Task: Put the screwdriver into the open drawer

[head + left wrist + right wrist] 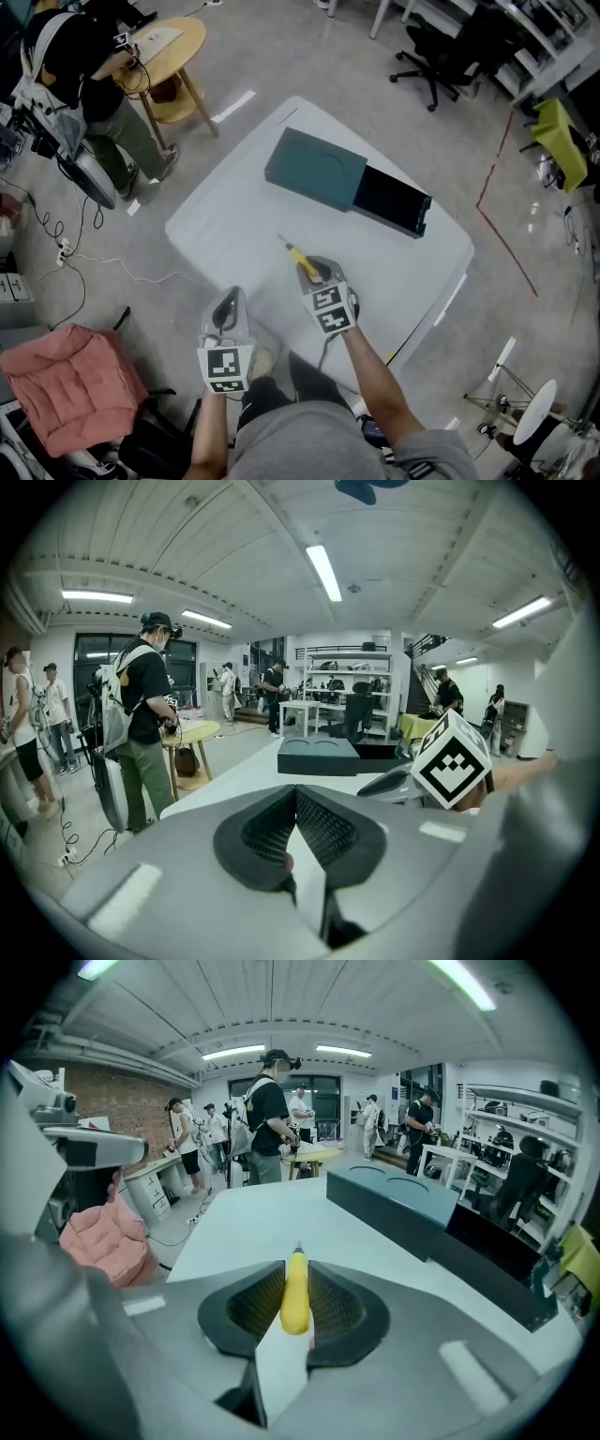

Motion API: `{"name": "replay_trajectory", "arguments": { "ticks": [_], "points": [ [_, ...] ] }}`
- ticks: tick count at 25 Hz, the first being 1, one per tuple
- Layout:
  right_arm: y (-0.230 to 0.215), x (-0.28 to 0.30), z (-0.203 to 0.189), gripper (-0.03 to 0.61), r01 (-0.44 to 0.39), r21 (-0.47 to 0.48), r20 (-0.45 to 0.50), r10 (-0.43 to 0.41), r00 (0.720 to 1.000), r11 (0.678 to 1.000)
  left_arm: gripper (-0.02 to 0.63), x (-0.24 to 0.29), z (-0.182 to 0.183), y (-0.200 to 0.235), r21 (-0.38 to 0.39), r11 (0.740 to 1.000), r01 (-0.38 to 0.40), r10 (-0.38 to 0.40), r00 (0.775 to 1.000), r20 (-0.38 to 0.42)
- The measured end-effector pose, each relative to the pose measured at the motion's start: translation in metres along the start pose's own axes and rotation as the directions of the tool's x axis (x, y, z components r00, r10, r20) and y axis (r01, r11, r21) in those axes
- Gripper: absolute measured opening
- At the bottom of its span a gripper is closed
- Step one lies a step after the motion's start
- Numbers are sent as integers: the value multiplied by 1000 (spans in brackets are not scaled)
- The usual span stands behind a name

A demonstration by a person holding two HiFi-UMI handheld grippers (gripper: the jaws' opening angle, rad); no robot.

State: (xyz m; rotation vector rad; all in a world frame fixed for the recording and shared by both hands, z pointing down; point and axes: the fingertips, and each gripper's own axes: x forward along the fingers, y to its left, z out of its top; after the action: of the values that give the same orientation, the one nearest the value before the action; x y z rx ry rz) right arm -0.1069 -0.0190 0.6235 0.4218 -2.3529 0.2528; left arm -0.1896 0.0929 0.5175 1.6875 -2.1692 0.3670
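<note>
Only the yellow front of the handle and the thin tip of the screwdriver [298,257] show from above; the rest lies hidden under the right gripper [315,270]. The open drawer [392,201] is too dark inside to read. The person's arms [380,384] cover the table's [234,234] near edge. A bystander [80,66] at far left is cut off.

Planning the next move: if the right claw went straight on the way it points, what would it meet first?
Probably the bare white table top just beyond the held screwdriver tip; the teal drawer box sits off to the right.
</note>
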Motion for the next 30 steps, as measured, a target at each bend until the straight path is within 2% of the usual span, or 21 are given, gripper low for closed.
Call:
{"name": "replay_trajectory", "arguments": {
  "ticks": [9,15,24,30],
  "points": [
    [-7,-25,19,78,14,-6,60,-13,998,1000,11,-1,21,-12,19,1000,5,-5,999,33],
    [-13,-51,38,78,36,-4,133,-35,990,999,11,-4,36,-16,36,999,4,-6,998,65],
    [-34,-98,55,78,101,22,214,-103,971,995,12,-5,59,-34,61,998,27,-33,995,96],
    [-55,-129,57,78,149,57,255,-158,954,987,11,3,71,-56,94,993,68,-79,990,114]
  ]
}}
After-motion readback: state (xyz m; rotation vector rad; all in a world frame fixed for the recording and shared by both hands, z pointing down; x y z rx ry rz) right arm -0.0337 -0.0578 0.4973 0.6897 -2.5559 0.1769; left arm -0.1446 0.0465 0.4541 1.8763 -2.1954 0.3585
